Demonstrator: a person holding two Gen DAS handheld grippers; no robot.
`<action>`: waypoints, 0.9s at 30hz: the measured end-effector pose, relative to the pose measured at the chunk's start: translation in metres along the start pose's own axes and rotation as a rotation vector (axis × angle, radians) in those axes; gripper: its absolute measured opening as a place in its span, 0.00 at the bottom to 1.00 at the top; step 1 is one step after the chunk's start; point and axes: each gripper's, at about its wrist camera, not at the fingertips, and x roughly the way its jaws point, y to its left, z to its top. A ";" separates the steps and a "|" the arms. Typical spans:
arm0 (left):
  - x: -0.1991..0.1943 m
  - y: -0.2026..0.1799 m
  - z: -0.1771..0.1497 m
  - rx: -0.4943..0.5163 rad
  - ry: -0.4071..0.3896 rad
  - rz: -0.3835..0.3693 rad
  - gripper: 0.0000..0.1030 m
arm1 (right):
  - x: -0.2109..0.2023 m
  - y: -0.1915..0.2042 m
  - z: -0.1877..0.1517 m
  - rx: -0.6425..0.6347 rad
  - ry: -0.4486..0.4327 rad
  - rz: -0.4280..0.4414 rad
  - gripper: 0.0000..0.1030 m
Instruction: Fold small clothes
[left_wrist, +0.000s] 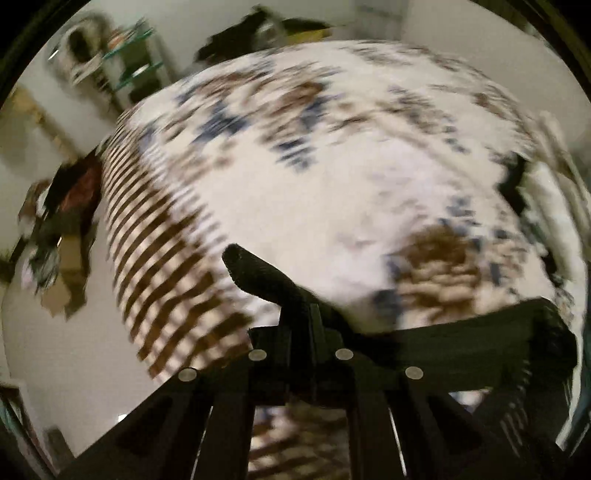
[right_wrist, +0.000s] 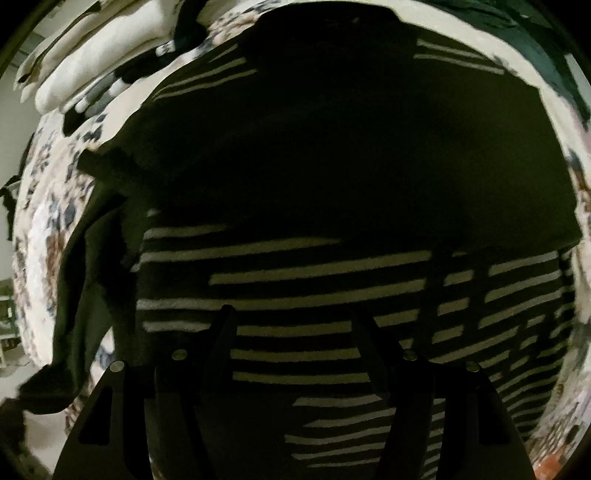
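Right gripper (right_wrist: 291, 317) splayed over striped garment (right_wrist: 295, 258) — fuzzy knit.

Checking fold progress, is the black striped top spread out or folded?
Spread out: the black striped top lies flat across the floral bedspread.

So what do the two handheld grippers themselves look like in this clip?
Both are matte black. The left gripper shows a rough-textured, round-tipped finger on a frame with four silver round fasteners. The right gripper has two slim tapered fingers, slotted side plates and the same fasteners. No cables, markings or sleeves are visible.

both views near bedspread (left_wrist: 332, 177), seemingly.
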 end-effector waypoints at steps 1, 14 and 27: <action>-0.007 -0.014 0.003 0.028 -0.015 -0.014 0.05 | -0.002 -0.003 0.002 0.004 -0.007 -0.018 0.64; -0.069 -0.318 -0.073 0.503 -0.051 -0.329 0.05 | -0.036 -0.131 0.027 0.209 -0.090 -0.052 0.77; -0.121 -0.518 -0.232 0.812 0.106 -0.598 0.10 | -0.060 -0.322 -0.033 0.417 -0.075 -0.071 0.77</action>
